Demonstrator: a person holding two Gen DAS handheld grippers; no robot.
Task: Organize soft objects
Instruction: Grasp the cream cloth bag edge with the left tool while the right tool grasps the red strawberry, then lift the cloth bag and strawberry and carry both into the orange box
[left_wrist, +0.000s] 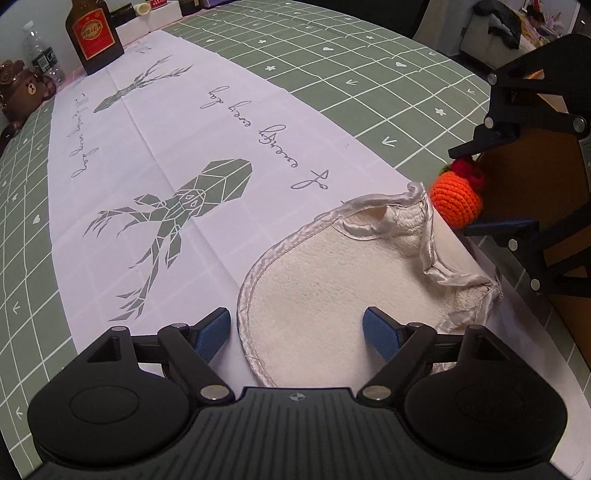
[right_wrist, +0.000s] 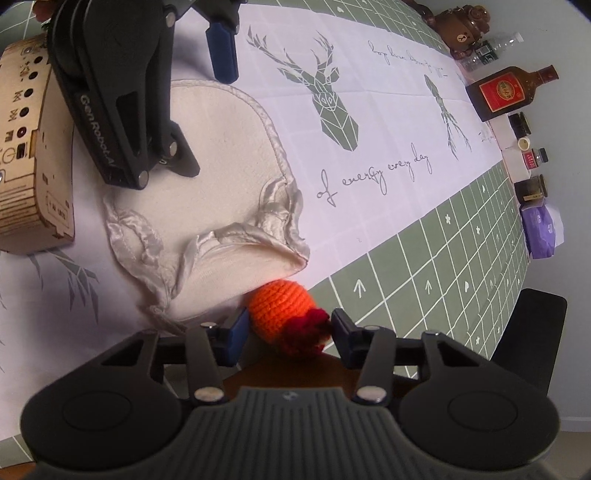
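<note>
A worktop (left_wrist: 332, 74) under a green cloth with a white grid carries a white runner (left_wrist: 166, 166) printed with geometric deer heads and script. Along its far edge, against a pale wall (right_wrist: 569, 155), stand a brown bottle with a red label (right_wrist: 506, 92), a clear plastic bottle (left_wrist: 37, 51), a bear figure (right_wrist: 463, 29), small jars (right_wrist: 532, 188) and a purple pack (right_wrist: 541, 230). A wooden box (right_wrist: 26, 147) sits on the runner.
</note>
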